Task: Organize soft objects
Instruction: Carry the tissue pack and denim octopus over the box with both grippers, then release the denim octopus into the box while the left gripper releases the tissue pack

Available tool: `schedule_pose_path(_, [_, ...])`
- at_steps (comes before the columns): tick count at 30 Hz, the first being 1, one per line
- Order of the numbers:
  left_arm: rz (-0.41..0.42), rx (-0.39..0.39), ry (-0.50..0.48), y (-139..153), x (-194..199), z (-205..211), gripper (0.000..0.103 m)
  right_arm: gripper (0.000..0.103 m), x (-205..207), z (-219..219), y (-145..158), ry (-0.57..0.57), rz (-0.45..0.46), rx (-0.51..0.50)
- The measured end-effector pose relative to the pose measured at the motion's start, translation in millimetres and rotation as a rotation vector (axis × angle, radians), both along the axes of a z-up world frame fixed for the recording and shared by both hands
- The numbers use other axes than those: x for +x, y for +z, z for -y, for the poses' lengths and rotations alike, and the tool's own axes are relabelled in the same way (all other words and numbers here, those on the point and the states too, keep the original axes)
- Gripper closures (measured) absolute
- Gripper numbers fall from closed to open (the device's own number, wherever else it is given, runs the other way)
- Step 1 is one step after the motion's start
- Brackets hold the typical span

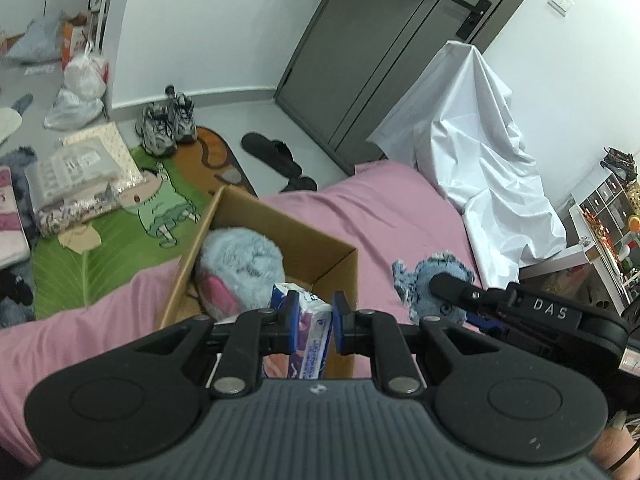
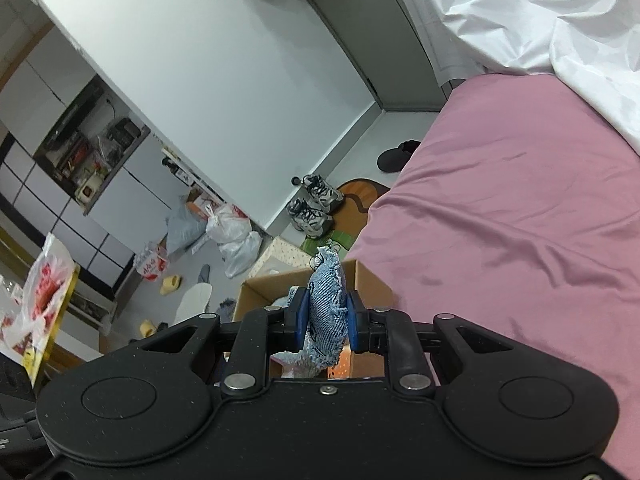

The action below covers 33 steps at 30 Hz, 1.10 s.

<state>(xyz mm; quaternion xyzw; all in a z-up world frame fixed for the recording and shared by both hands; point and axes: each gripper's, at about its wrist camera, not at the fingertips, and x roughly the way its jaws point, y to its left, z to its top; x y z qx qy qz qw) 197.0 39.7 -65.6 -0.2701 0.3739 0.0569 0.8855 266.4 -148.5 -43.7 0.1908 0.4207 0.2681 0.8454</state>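
Note:
A cardboard box point(image 1: 340, 264) sits on the pink bed; it also shows in the right wrist view point(image 2: 372, 284). A fluffy blue and pink plush point(image 1: 240, 272) lies inside it. My left gripper point(image 1: 314, 326) is shut on a tissue pack point(image 1: 308, 320), held over the box's near corner. My right gripper point(image 2: 326, 320) is shut on a blue denim plush point(image 2: 326, 308), held above the bed beside the box. In the left wrist view the denim plush point(image 1: 424, 284) and the right gripper's finger point(image 1: 452, 286) show to the right of the box.
A pink bed point(image 1: 380, 216) carries a crumpled white sheet point(image 1: 480, 152). On the floor are a green mat point(image 1: 100, 248), sneakers point(image 1: 168, 124), black slippers point(image 1: 276, 156), packaged bedding point(image 1: 76, 172) and plastic bags point(image 1: 80, 80). A grey door point(image 1: 380, 40) stands behind.

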Motion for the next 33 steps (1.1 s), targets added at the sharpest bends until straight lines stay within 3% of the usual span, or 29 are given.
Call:
schedule_pose_path(13, [-0.093,-0.063,-0.074,-45.3,13.3,-15.0,0.087,0.083,4.4,-29.3,-11.9,0.006,-0.014,-0.082])
schedule_pose_path(23, [-0.122,-0.048,-0.098,-45.6,27.5,-27.4,0.083,0.079,16.6,-46.9,-22.1,0.002,-0.040,-0.086])
schedule_pose_path(28, [-0.126,-0.033,-0.099,-39.7,28.1,-31.5,0.072,0.075,22.3,-41.6,-23.7,-0.022,-0.052,-0.065])
schedule_pose_path(33, [-0.123,0.009,-0.086,-28.1,23.2,-32.4,0.048,0.074,16.5,-36.4,-20.0,-0.044,-0.056,-0.067])
